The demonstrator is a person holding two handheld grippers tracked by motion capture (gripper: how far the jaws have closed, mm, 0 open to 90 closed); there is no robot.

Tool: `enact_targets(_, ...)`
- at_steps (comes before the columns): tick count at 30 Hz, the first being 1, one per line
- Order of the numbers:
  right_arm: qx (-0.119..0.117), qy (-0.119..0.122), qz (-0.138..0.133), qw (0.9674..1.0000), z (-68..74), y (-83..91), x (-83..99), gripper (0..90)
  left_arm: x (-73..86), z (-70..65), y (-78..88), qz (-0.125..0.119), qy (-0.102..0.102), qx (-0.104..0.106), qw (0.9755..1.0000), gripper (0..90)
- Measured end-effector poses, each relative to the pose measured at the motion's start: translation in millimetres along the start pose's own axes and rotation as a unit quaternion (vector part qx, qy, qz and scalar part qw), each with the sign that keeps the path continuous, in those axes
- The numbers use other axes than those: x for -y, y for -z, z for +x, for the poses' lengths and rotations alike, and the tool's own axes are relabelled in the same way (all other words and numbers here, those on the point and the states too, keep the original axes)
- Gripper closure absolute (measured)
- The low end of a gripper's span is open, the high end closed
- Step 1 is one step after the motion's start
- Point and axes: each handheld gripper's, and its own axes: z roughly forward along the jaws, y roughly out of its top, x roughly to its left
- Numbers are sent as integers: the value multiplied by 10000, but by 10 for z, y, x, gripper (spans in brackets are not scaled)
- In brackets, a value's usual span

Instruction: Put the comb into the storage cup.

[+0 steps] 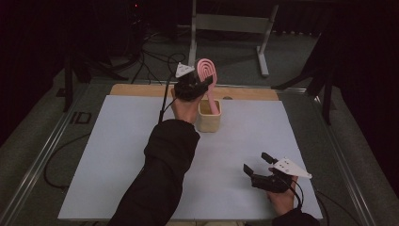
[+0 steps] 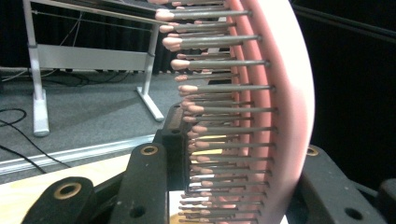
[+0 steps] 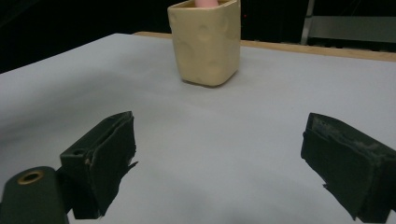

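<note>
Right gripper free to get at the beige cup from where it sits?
Probably yes. The right gripper rests open and holds nothing, and bare white table lies between it and the beige cup. One snag: the left gripper holds the pink hairbrush standing in that cup.

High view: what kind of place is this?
Probably a lab recording bay: a white-covered table inside black curtains, cables across the grey carpet, and a metal stand behind.

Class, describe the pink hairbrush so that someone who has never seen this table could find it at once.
Start at the pale sheet covering the table and look to its far edge, where a cream square cup stands. The pink hairbrush stands handle-down in it, its head gripped by the left gripper. It is the sole pink thing, with grey, pink-tipped bristles.
</note>
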Motion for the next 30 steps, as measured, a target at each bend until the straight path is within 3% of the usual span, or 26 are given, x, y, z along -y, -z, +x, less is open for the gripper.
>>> enact_targets(30,-22,3,-10,10000,4,0,-1,98,144,8,-49,149,50,-15,9999,643)
